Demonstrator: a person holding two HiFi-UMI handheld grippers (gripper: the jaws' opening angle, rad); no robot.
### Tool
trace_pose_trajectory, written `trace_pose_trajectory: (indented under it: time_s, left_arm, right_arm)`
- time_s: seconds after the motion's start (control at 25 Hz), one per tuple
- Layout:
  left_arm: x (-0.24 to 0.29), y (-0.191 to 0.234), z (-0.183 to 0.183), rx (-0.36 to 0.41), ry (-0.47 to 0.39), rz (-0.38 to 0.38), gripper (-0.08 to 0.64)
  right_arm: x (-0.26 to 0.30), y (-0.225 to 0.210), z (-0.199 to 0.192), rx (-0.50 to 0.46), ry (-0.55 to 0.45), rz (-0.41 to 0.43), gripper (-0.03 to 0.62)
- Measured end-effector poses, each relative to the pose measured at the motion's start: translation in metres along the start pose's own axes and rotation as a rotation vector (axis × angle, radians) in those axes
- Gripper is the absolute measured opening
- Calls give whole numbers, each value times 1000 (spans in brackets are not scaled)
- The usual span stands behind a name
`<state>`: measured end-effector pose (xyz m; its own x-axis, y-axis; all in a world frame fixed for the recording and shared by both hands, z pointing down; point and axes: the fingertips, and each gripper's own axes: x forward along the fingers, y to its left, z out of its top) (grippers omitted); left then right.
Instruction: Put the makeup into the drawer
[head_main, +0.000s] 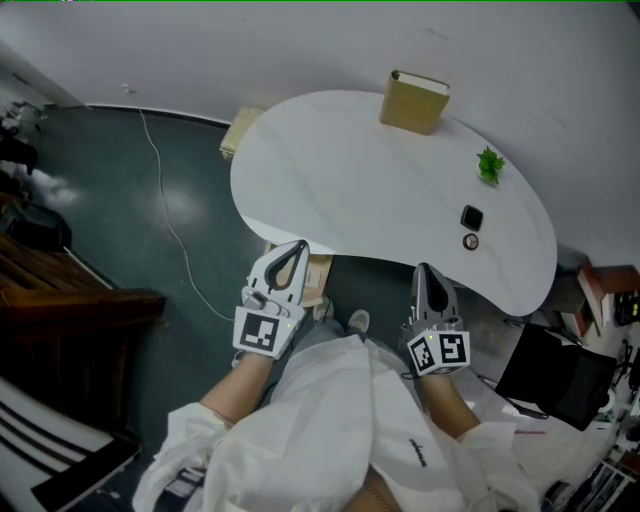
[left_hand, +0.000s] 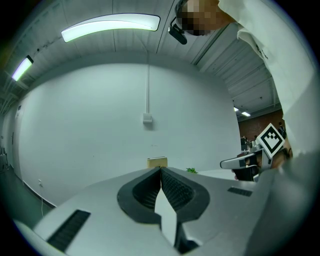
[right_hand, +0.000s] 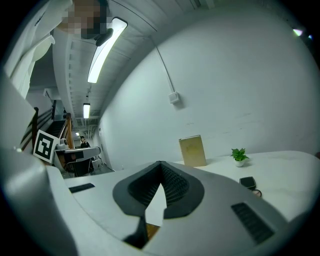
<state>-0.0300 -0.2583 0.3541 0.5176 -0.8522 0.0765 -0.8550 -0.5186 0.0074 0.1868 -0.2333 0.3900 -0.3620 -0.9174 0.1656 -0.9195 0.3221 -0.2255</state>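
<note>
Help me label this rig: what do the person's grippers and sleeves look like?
The left gripper and right gripper match: pale grey tapering shells, black ribbed pads, and a cube with black-and-white square markers at each rear end. The person wears loose white sleeves.

The table (head_main: 330, 170) is wide open across the left and middle, so loads of room to pass there. Only stuff in the way: box (head_main: 414, 102) at the far edge, plant (head_main: 489, 165) and compact (head_main: 471, 217) over on the right.
</note>
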Motion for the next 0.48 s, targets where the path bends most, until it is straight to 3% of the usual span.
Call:
trace_pose_trajectory:
  time_s: [0.48]
  left_arm:
    - [-12, 1, -3, 3, 5, 6, 26]
  right_arm:
    - [-7, 9, -9, 0, 6, 4, 17]
